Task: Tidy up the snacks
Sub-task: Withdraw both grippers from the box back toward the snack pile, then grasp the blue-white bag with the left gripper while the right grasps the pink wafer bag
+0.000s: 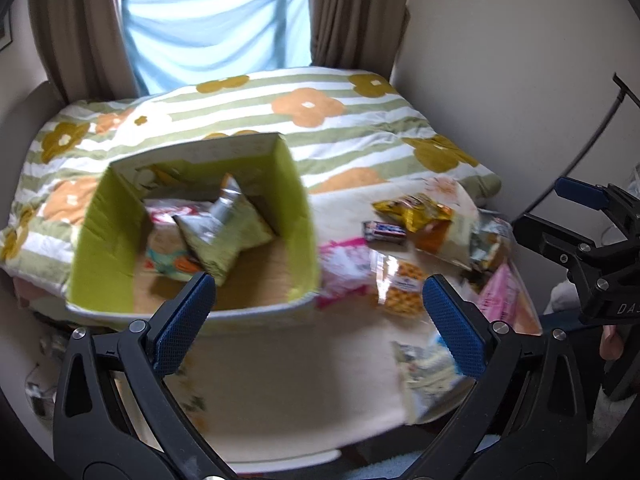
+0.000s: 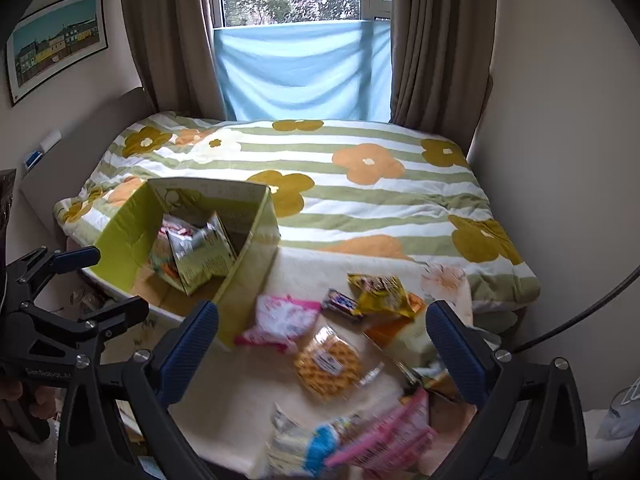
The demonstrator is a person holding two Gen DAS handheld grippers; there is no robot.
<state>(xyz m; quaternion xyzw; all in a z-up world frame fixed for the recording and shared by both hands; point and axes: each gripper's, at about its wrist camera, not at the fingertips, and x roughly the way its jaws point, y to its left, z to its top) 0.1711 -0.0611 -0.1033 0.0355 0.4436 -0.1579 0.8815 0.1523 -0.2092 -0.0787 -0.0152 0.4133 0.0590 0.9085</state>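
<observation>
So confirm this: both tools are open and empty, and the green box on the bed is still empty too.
Not quite. The green box already holds a few snack packets, as the right wrist view shows. Both the left tool and right tool are open and empty.

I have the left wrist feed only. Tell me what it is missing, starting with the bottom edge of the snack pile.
Observer: The right wrist view shows a blurred packet with a blue patch nearest the camera, beside a pink packet.
Operator: Report the right gripper's fingers.
Observer: The right gripper is open and holds nothing; the waffle packet lies between its fingers, lower down on the blanket.
Operator: Describe the wall left of the curtains.
Observer: A framed picture of coloured houses hangs there, above the headboard.
</observation>
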